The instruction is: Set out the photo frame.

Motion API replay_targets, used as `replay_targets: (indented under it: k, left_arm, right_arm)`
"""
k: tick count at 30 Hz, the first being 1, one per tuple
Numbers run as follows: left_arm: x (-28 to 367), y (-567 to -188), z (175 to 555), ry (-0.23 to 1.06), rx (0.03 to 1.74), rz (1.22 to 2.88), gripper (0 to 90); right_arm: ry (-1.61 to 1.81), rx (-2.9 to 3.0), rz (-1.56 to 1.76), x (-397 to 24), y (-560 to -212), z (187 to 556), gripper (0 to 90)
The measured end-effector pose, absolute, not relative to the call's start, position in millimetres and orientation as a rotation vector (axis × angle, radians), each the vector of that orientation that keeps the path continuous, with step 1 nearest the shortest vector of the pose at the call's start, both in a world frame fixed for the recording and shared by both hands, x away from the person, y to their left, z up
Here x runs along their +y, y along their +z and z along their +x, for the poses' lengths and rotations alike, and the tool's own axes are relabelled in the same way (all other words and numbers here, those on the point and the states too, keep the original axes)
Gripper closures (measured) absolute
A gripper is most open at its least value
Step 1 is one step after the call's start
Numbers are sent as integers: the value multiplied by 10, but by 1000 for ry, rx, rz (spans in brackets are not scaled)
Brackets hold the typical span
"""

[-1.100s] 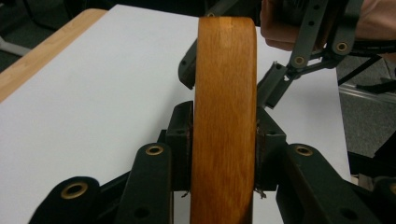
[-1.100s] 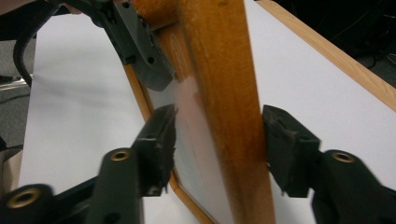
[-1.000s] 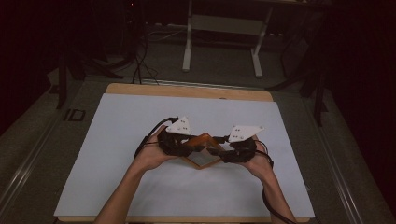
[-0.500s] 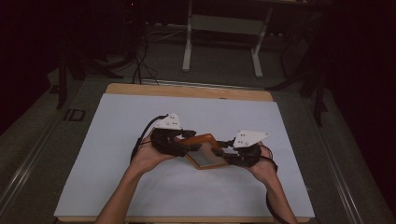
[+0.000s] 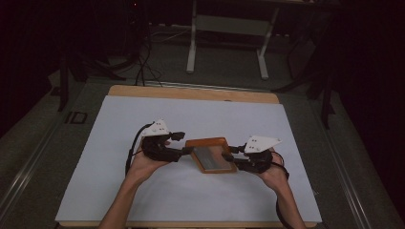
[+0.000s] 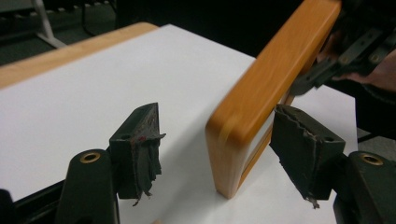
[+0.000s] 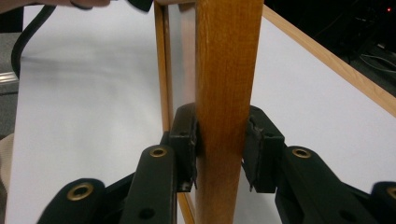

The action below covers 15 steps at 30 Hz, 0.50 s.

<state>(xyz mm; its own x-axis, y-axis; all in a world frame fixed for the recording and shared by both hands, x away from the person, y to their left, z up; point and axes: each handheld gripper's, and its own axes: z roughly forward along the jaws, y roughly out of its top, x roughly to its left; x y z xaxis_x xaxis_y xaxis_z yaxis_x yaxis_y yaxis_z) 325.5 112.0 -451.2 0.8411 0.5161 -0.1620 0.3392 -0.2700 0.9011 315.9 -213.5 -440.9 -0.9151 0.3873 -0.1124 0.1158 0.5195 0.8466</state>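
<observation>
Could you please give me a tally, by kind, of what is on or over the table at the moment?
Wooden picture frame: 1
Hand-held grippers: 2, the left gripper and the right gripper
White table cover: 1
Total: 4

room pretty dim, dark edges | white table cover (image 5: 119, 143) lit from above | wooden frame (image 6: 261, 93) motion-blurred | soft shadows, no glare
</observation>
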Motion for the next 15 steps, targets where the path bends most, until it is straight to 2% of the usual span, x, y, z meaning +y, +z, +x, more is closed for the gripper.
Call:
replay_targets:
  k: [15]
  left_arm:
    - [715, -4778, 3310, 149, 602, 1944, 299]
  right_arm:
    - [1345, 2472, 448, -2214, -4449, 3142, 677]
